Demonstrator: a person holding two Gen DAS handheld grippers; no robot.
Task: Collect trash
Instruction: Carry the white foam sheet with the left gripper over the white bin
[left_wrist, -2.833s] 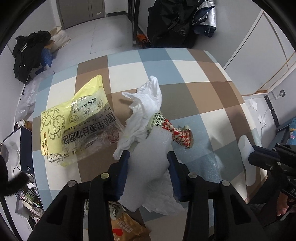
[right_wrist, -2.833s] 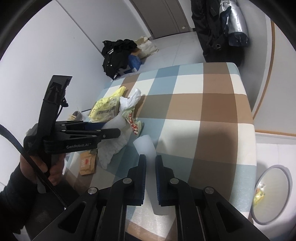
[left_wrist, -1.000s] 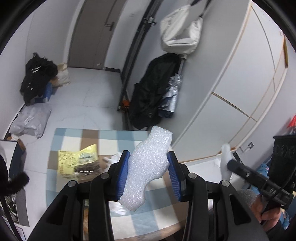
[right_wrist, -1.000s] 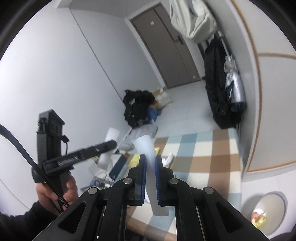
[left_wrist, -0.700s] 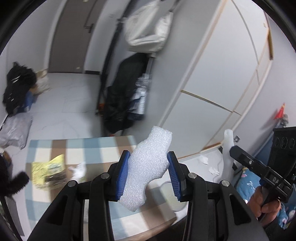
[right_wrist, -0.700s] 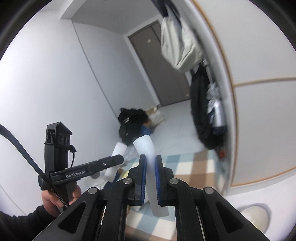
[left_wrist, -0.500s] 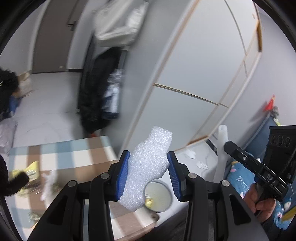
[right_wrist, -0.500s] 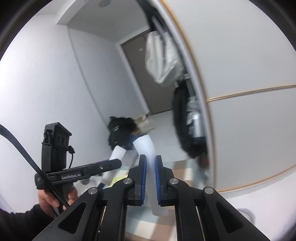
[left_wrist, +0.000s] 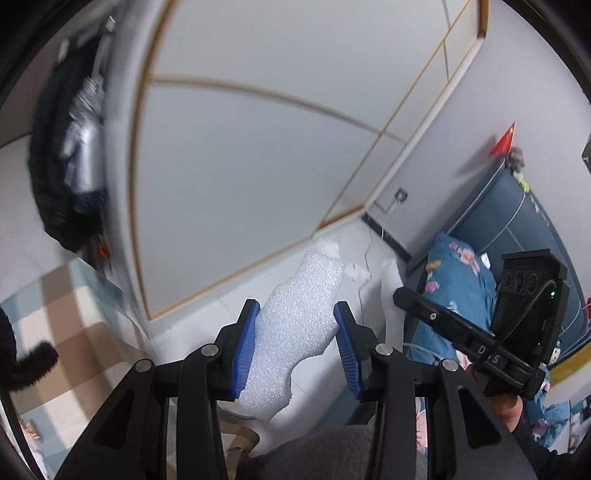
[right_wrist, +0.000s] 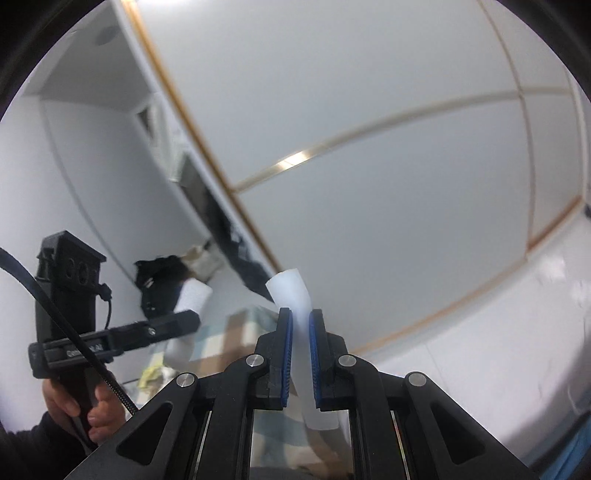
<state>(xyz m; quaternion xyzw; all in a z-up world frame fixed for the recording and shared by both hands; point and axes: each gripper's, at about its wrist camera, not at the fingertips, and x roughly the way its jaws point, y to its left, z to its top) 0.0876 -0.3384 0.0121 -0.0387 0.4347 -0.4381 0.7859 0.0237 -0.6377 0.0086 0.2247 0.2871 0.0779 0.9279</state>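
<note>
Right now I have both tools loaded. Closest to me, the left gripper (left_wrist: 297, 339) clamps a lumpy white foam chunk (left_wrist: 295, 332) between its blue pads (left_wrist: 243, 349), with foam sticking out above and below the fingers. The right gripper (right_wrist: 301, 352) is nearly closed on a thin foam strip (right_wrist: 295, 295) that curls up past its fingertips; in the left view the same strip (left_wrist: 391, 295) stands up beside the foam chunk.

Just beyond the left fingers I see pale floor (left_wrist: 332, 243) with a few scraps of white paper (left_wrist: 354, 271) near the wall, and a corner of the checked table (left_wrist: 62, 332) at the left edge. A pale rounded rim (left_wrist: 236, 410) shows below the foam; I judge it may be the bin, but it is mostly hidden and I cannot be sure.

Further off is the white wardrobe (left_wrist: 240, 155), and to the right blue floral bedding (left_wrist: 458, 280).

To do this well, I think I should slow the swing, tip both tools down until the bin mouth is fully in sight, and hold both grips until each piece hangs over the opening. Foam this light may drift or cling to a pad, so I would release low, one hand at a time.
</note>
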